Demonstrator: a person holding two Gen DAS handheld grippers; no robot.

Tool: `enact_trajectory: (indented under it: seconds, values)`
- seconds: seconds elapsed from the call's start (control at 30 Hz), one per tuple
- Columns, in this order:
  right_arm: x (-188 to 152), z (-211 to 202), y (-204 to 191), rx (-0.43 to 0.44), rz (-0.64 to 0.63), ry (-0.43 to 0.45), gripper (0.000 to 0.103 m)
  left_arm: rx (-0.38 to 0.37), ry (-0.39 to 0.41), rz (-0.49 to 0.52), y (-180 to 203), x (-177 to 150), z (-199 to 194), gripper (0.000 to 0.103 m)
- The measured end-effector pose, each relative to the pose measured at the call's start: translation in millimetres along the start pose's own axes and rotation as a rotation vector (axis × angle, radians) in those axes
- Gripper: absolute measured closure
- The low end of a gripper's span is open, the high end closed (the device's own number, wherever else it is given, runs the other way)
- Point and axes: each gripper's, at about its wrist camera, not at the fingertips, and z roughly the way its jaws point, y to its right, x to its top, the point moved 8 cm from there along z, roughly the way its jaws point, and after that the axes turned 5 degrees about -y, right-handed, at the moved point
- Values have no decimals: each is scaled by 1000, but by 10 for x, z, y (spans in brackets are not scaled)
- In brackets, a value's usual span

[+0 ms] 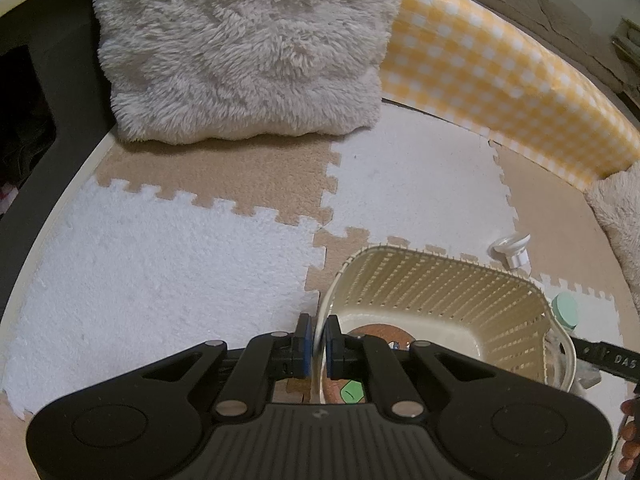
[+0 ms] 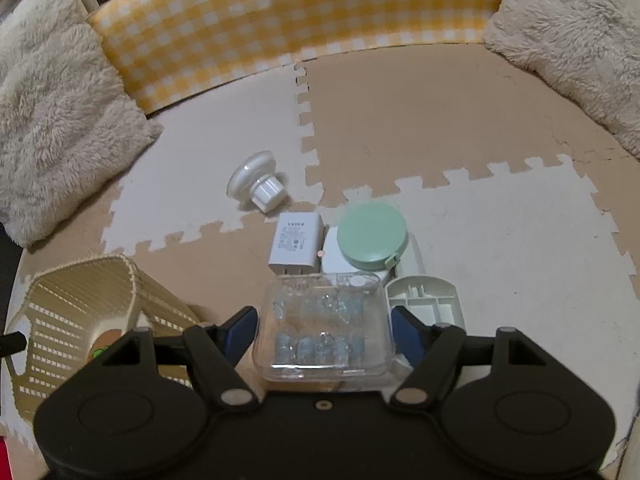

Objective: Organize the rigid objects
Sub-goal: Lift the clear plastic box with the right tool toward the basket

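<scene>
My left gripper is shut on the near rim of a cream slatted basket, one pad inside and one outside. A brown round item with a green patch lies on the basket's floor. In the right wrist view my right gripper is shut on a clear plastic box of small bluish pieces, a blue pad against each side. The basket stands to its left. Beyond the box lie a white charger, a mint round case, a white ribbed plastic piece and a white knob.
The floor is tan and white puzzle-mat tiles. A fluffy cream pillow and a yellow checked bumper close off the far side. Another fluffy pillow lies at the far right. A hand shows at the right edge.
</scene>
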Motion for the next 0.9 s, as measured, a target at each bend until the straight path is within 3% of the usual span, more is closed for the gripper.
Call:
enact_trajectory:
  seconds: [0.23, 0.57, 0.9]
  values:
    - [26, -92, 33, 17, 27, 16, 29, -4, 5, -3, -7, 10, -13, 97]
    - [-209, 257, -43, -37, -72, -123, 28, 0, 5, 2, 6, 5, -16, 97]
    - [-192, 375, -120, -78, -137, -118, 26, 0, 5, 2, 8, 5, -17, 97]
